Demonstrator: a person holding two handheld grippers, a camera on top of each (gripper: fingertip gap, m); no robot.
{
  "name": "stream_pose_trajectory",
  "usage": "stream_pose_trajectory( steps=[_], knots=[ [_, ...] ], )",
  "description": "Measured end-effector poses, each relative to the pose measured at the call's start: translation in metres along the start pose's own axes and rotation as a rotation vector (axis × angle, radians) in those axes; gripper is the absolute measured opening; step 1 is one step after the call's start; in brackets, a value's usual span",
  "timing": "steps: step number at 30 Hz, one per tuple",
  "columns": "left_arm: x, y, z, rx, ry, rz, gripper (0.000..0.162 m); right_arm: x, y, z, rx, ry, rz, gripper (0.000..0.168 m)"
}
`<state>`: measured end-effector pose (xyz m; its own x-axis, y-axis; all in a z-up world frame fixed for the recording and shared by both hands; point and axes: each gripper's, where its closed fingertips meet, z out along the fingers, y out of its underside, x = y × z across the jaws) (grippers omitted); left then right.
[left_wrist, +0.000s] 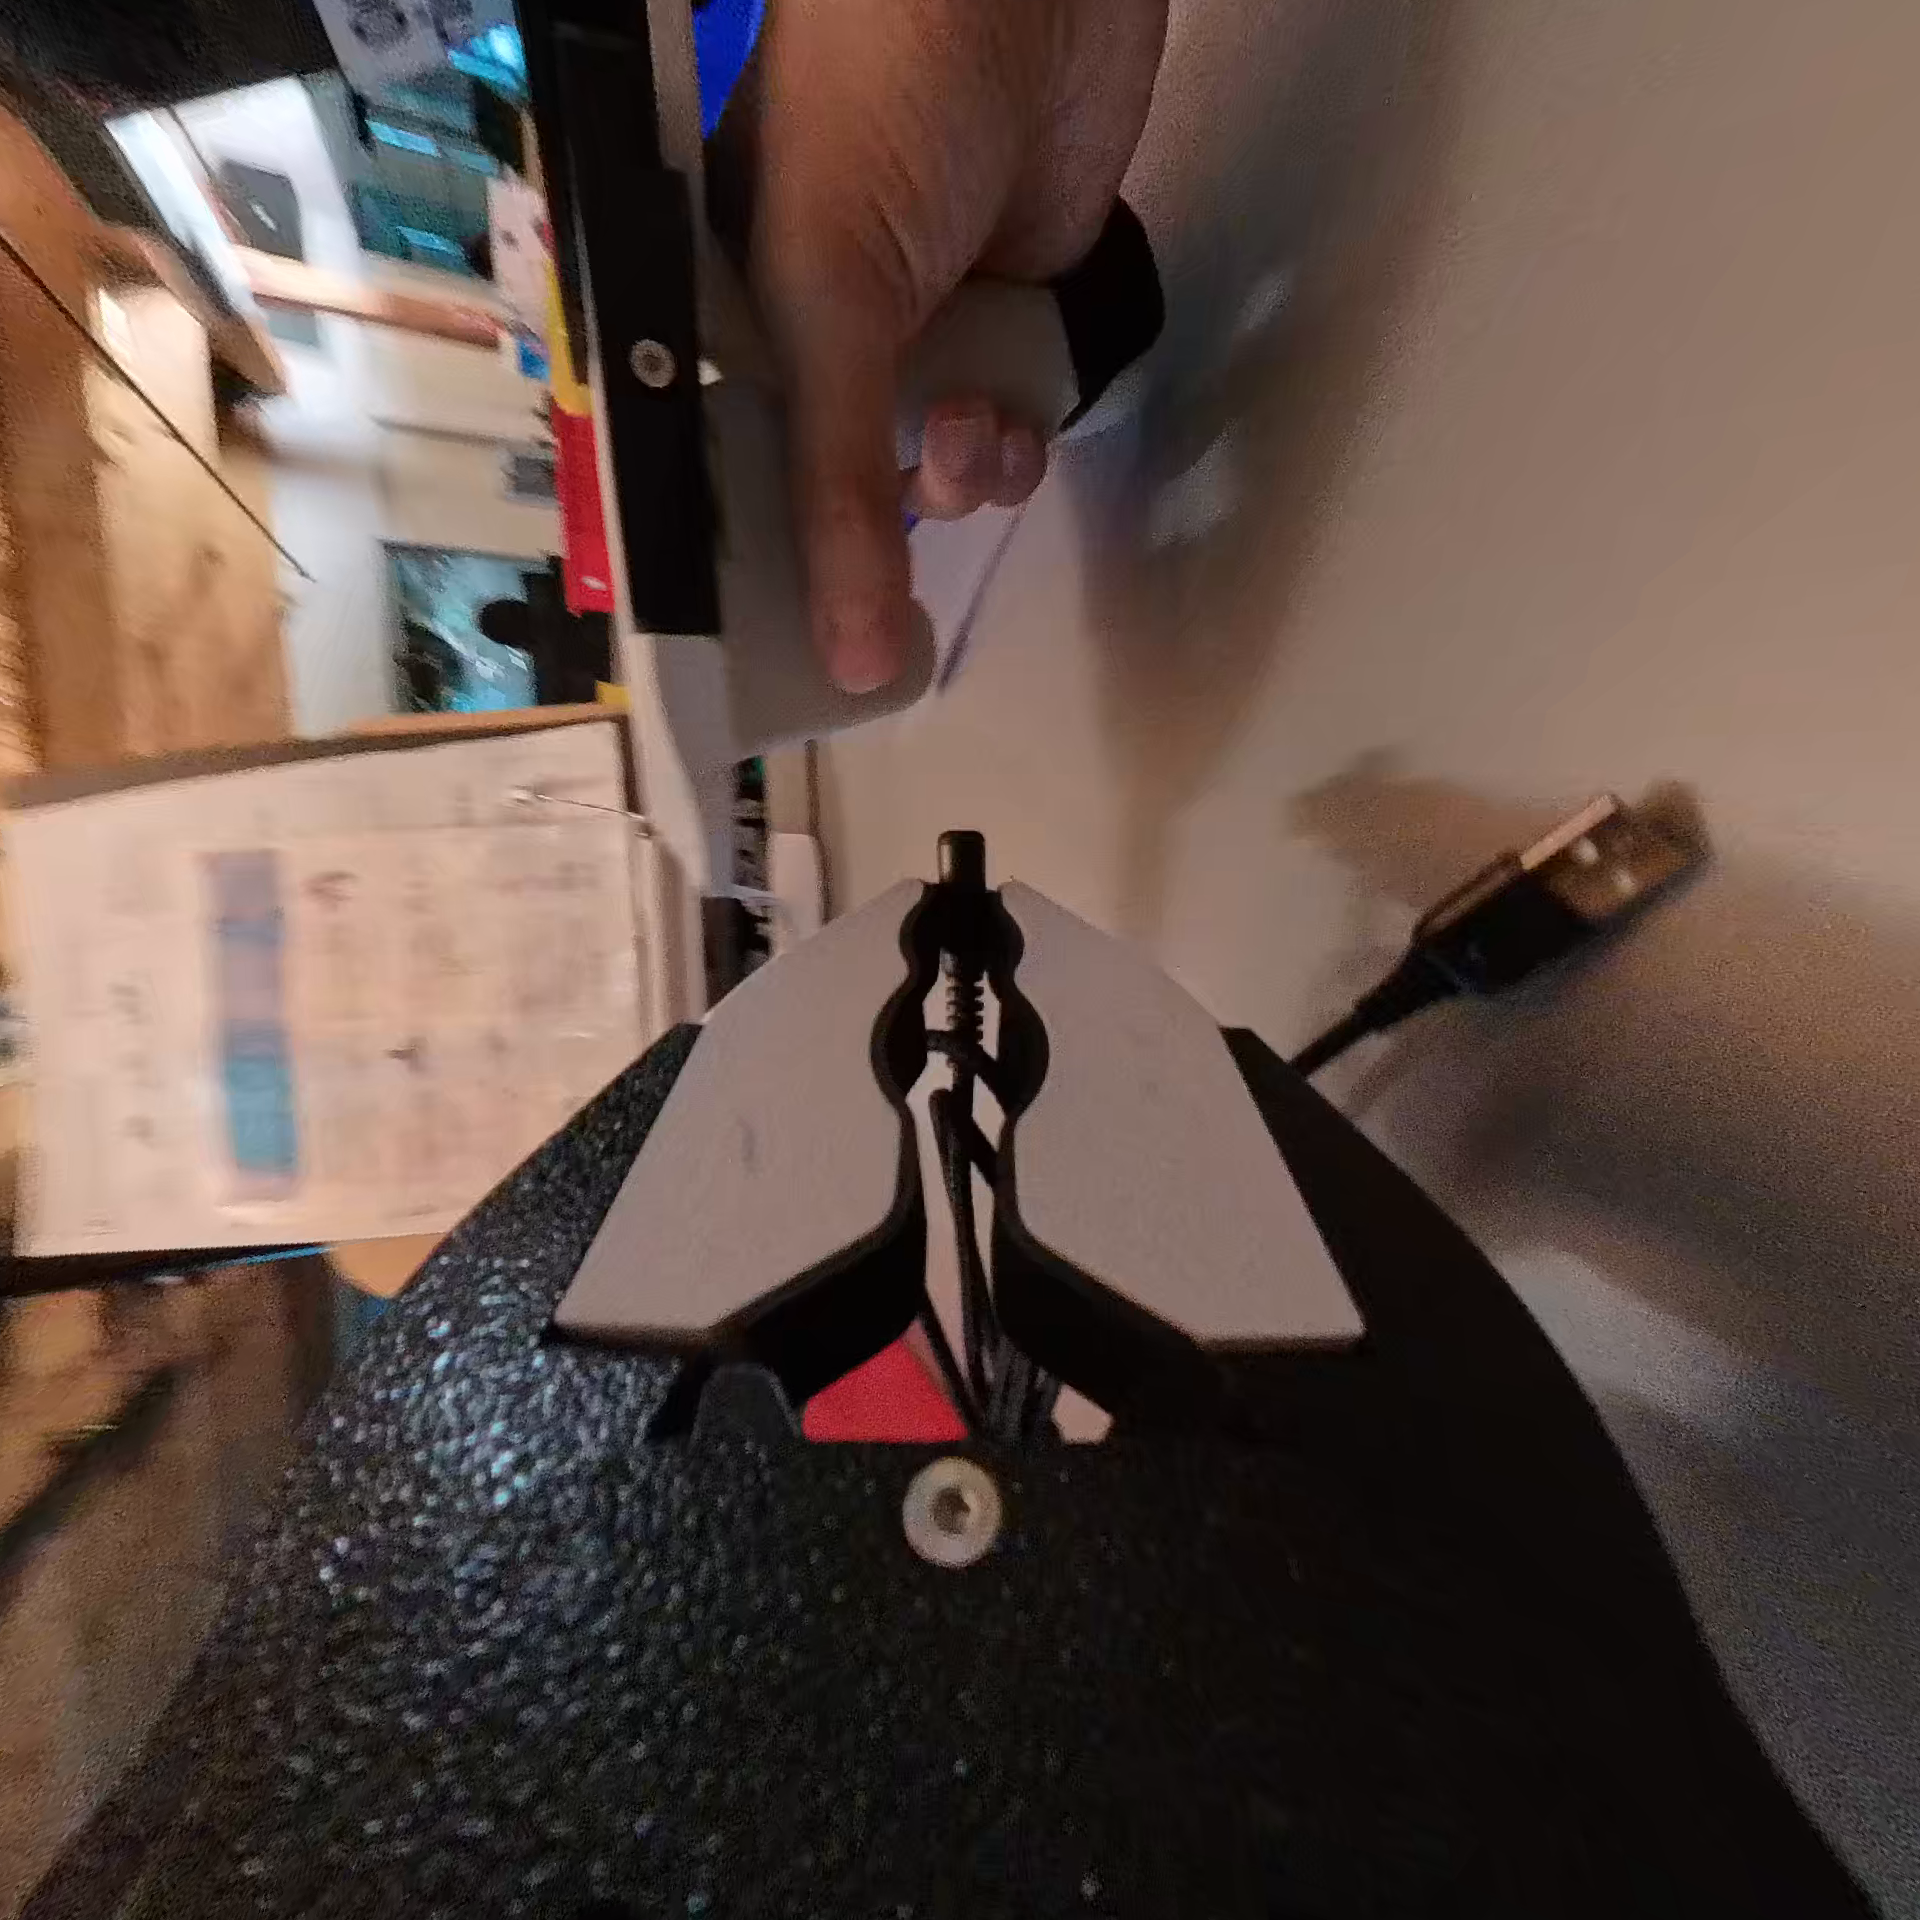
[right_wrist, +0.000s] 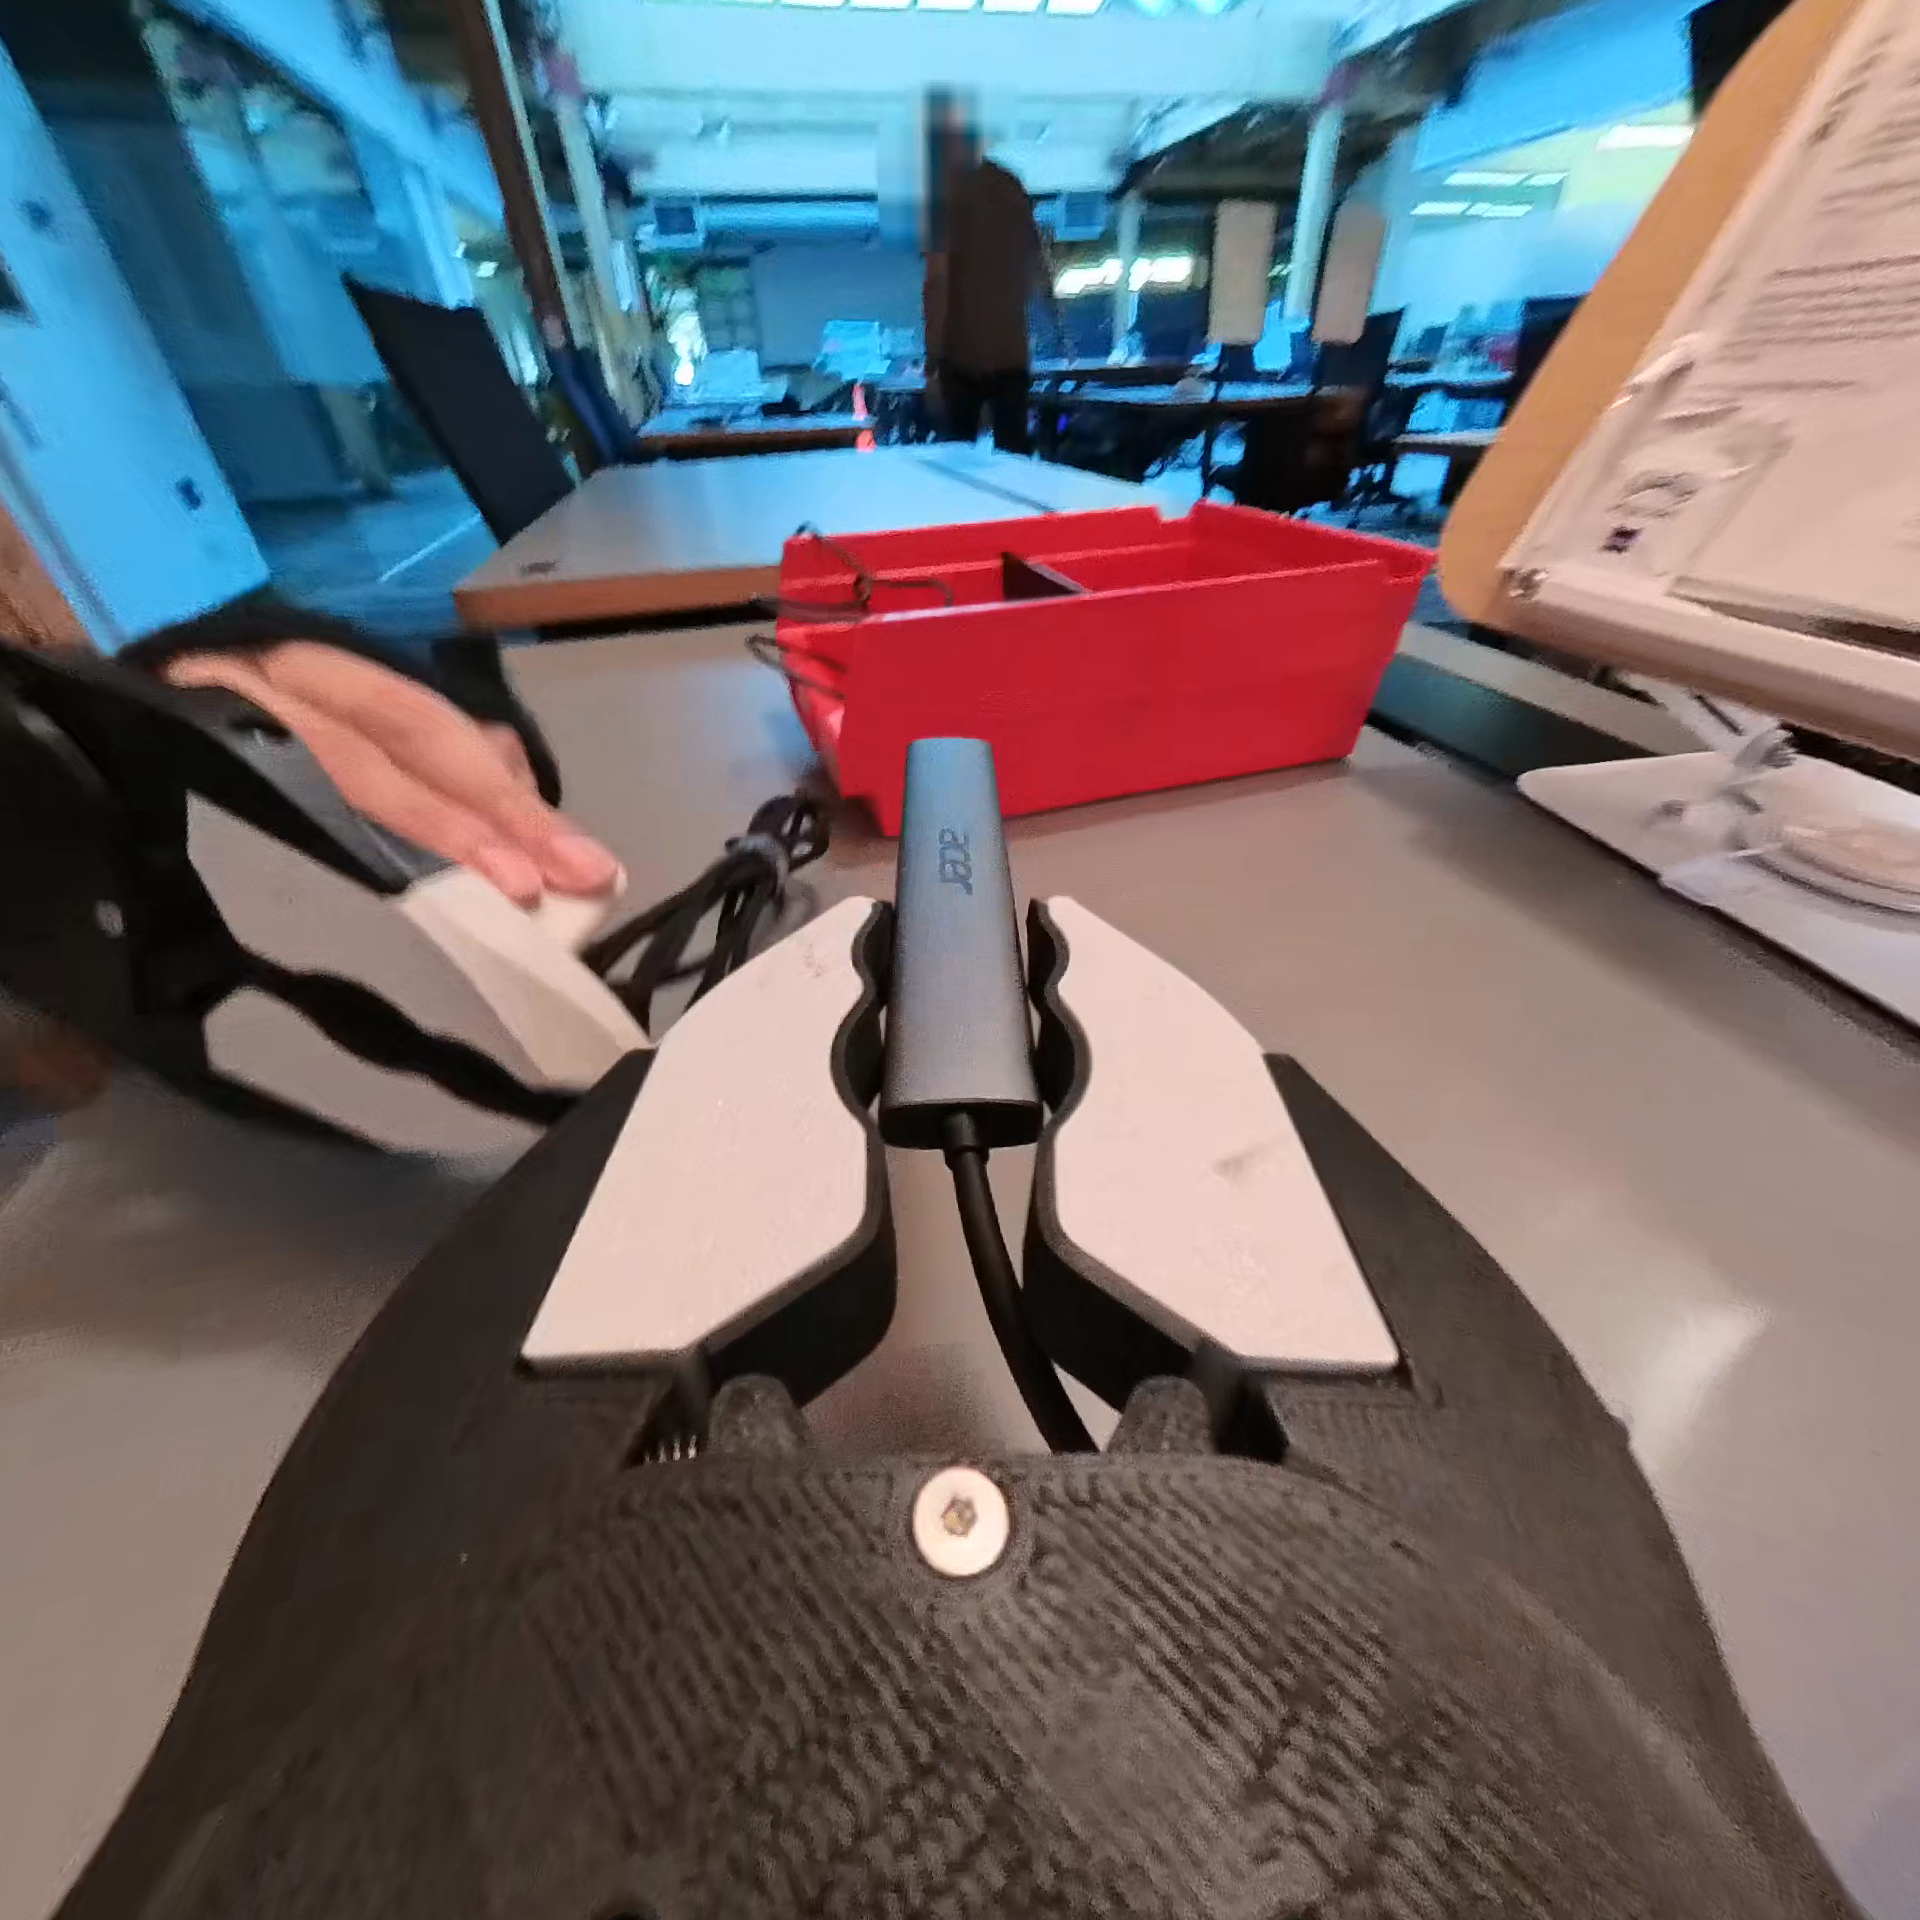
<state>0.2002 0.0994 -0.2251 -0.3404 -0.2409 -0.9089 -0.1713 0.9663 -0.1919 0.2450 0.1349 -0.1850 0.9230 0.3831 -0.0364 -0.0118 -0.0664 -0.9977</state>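
My left gripper (left_wrist: 961, 891) is shut on a thin black cable plug (left_wrist: 961, 852) with a spring sleeve; the plug tip sticks out past the fingertips and its cable runs back between the fingers. A black USB plug (left_wrist: 1579, 868) on a black cable lies on the table to the right of it. My right gripper (right_wrist: 951, 920) is shut on a slim grey adapter stick (right_wrist: 943, 821), whose black cable (right_wrist: 1003, 1278) trails back between the fingers. The left gripper (right_wrist: 582, 997), under a hand (right_wrist: 436, 790), sits low at the left beside a bundle of black cable (right_wrist: 727, 894).
A red bin (right_wrist: 1091, 675) with a divider stands on the grey table (right_wrist: 1455, 1039) just beyond the stick. A tilted document stand with papers (right_wrist: 1714, 416) is at the right, and also shows in the left wrist view (left_wrist: 332, 987). A person (right_wrist: 982, 301) stands far off.
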Motion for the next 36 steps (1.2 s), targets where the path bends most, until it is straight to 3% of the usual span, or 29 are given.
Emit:
stream_pose_trajectory(
  steps=[1, 7, 11, 16, 36],
  knots=[
    [-0.005, 0.003, -0.006, 0.011, -0.037, 0.053, 0.007, -0.004, 0.003, 0.001, -0.023, -0.018, -0.019, 0.025],
    [-0.025, 0.032, -0.043, 0.009, -0.181, 0.114, 0.007, -0.018, 0.006, 0.0, -0.019, -0.145, 0.033, 0.025],
    [-0.038, 0.053, -0.052, -0.056, -0.243, 0.137, 0.007, -0.02, 0.004, -0.001, -0.009, -0.176, 0.081, 0.024],
    [-0.051, 0.058, -0.057, -0.069, -0.343, 0.127, 0.007, -0.026, 0.004, 0.008, -0.011, -0.181, 0.099, 0.024],
    [-0.034, 0.071, -0.048, -0.082, -0.292, 0.119, 0.007, -0.042, 0.008, 0.018, -0.046, -0.228, 0.068, 0.024]
  ],
)
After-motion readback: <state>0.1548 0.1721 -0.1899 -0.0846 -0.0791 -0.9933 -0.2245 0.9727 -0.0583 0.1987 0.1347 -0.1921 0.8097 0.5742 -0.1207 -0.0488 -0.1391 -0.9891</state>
